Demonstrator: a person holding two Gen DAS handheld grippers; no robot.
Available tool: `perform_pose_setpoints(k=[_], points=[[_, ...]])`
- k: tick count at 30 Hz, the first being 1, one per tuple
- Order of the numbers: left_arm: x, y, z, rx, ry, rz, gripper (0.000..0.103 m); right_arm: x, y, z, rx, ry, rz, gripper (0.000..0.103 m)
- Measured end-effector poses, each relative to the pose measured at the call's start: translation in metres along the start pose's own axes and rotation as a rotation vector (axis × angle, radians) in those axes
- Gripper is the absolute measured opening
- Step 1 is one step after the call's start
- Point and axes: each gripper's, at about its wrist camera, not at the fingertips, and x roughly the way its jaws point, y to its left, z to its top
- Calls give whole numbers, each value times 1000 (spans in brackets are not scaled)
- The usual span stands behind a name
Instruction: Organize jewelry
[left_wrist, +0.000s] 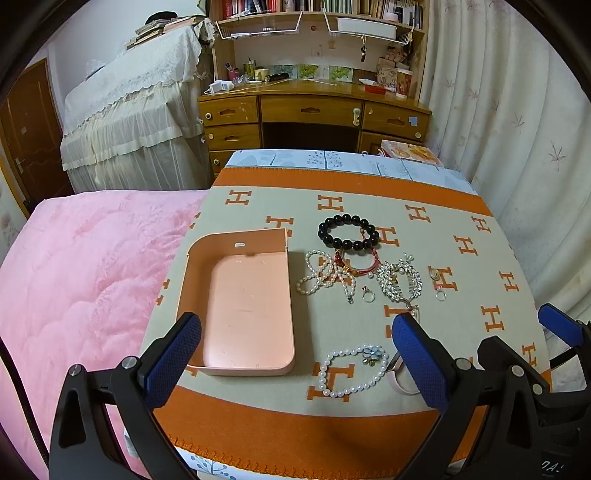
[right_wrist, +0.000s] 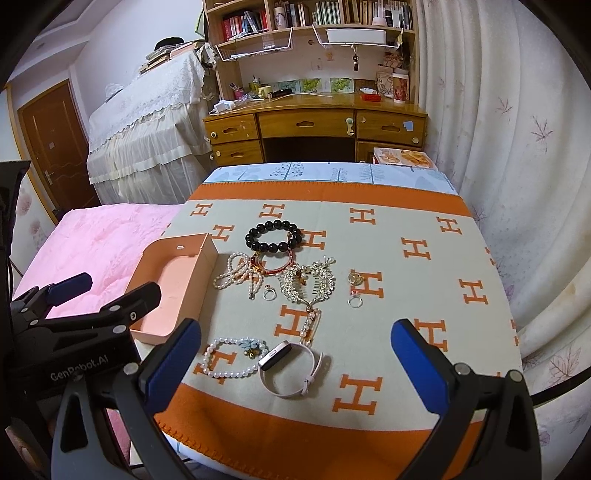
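Bedroom, orange H-patterned blanket (right_wrist: 388, 266), pink tray (left_wrist: 251, 314), scattered jewelry (right_wrist: 288, 280)

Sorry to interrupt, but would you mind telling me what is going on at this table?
A person is about to sort jewelry with two handheld claws. Both the left claw and the right claw hover open and hold nothing. The pink tray is empty. The black bead bracelet, pearl bracelet, pink watch, crystal hair comb and the rest lie on the orange-patterned cloth.
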Motion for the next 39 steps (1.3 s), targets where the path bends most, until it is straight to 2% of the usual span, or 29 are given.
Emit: perform_pose_setpoints(k=[9, 17, 21, 25, 29, 33, 36, 39], points=[[4, -2, -1, 6, 9, -12, 102, 3, -2, 0, 2, 11, 12, 103], [11, -1, 17, 3, 0, -20, 102, 4, -15, 9, -1, -18, -32, 103], [17, 2, 34, -2, 17, -42, 102, 7, -24, 21, 2, -5, -25, 103], [23, 5, 50, 2, -4, -27, 102, 7, -29, 34, -7, -5, -2, 103], [30, 10, 72, 28, -8, -91, 102, 6, -31, 51, -42, -31, -20, 103], [38, 14, 102, 52, -10, -120, 102, 16, -40, 73, -51, -4, -8, 103], [53, 10, 124, 88, 49, -115, 102, 29, -50, 90, -33, 21, -3, 102], [76, -2, 140, 140, 103, -87, 102, 49, -62, 106, 0, 56, 8, 94]])
